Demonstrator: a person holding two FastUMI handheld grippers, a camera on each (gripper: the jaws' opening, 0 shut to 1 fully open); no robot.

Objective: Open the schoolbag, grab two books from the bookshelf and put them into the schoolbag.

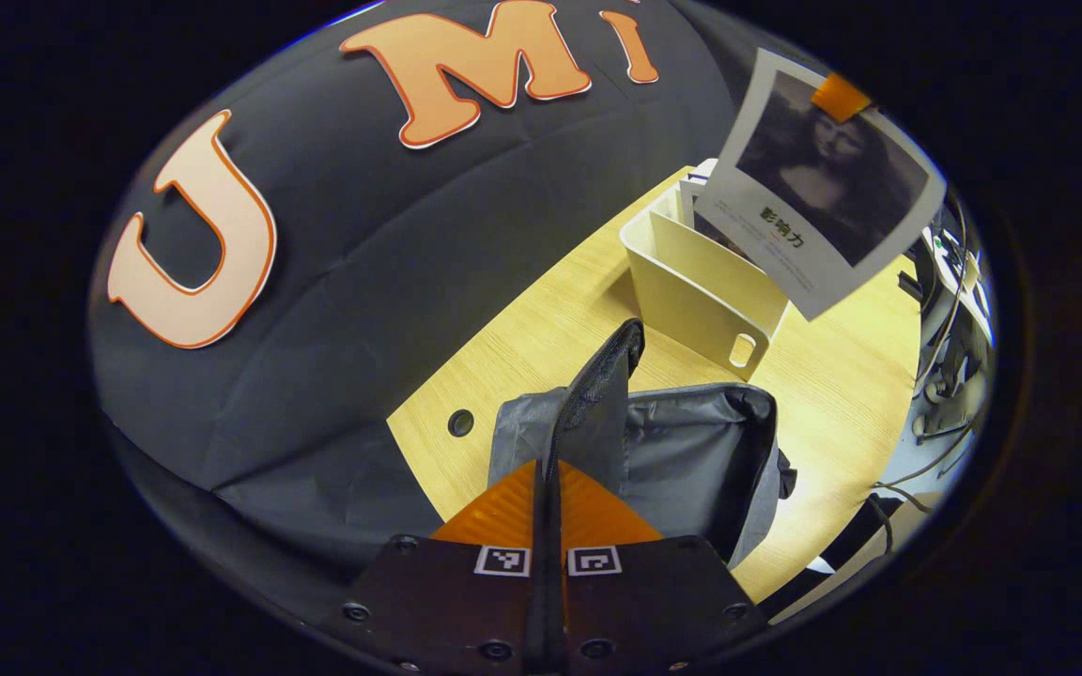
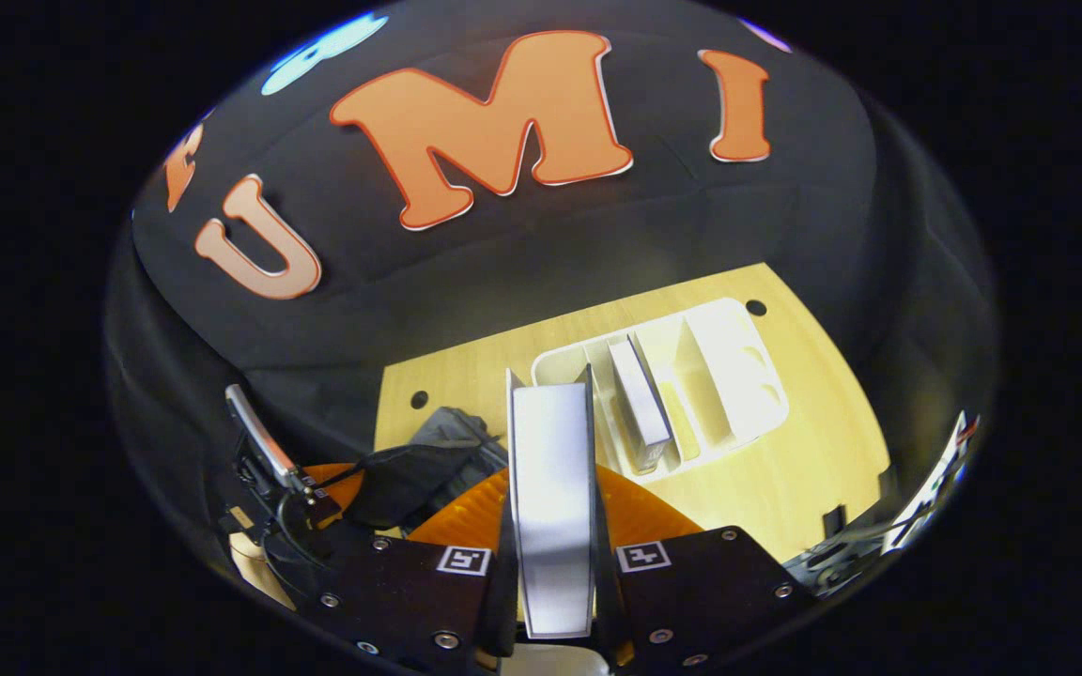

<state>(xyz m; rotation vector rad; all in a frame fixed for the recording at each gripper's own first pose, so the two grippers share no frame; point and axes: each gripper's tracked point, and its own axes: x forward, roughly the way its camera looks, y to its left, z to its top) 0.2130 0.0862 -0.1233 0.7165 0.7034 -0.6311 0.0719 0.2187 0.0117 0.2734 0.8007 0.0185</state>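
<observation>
Standing pinched in the right hand-held gripper, a book

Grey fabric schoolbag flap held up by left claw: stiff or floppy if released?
Probably floppy: the grey fabric schoolbag sags and creases, and its flap stands only where the left claw pinches it. Likely light, so tugging may drag it along the smooth wooden table.

Schoolbag open on the surface, bookshelf just behind, one book standing inside.
</observation>
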